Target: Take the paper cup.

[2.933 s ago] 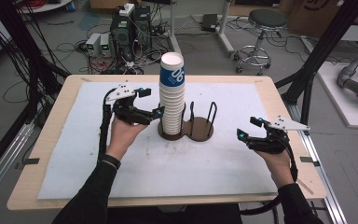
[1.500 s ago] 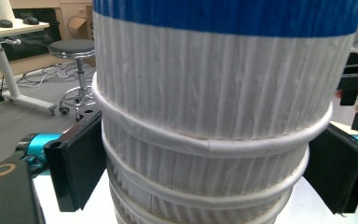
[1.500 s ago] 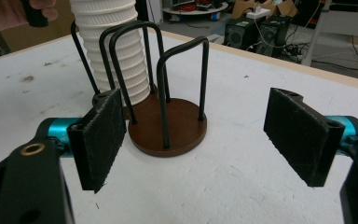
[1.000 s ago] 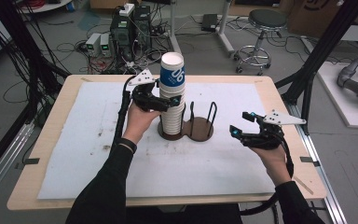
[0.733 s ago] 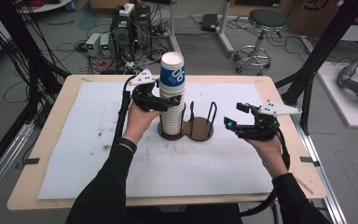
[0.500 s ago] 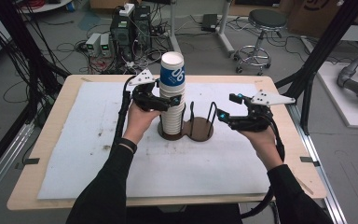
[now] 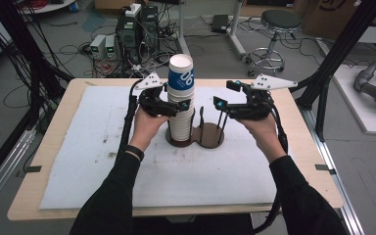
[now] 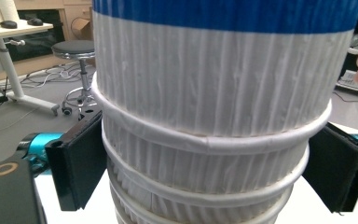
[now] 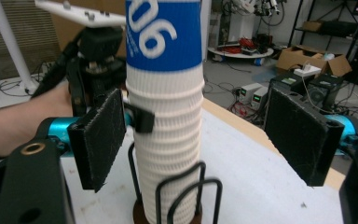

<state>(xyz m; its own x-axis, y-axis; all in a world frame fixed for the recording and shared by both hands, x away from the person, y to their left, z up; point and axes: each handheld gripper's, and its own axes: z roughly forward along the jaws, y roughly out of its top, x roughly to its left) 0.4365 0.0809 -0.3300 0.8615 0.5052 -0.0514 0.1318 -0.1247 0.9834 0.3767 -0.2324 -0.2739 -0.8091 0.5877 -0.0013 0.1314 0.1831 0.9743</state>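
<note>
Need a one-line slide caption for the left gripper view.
Left gripper clamps a stack of ribbed white paper cups just below the blue-banded top cup.

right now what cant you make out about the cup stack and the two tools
- Cup stack: top and foot cut off by the left gripper view's edges; cup count unclear.
- Left tool: high view, the stack hides its far jaw.
- Top cup's print: cut off by the right gripper view's top edge.
- Right tool: open, short of the stack.
</note>
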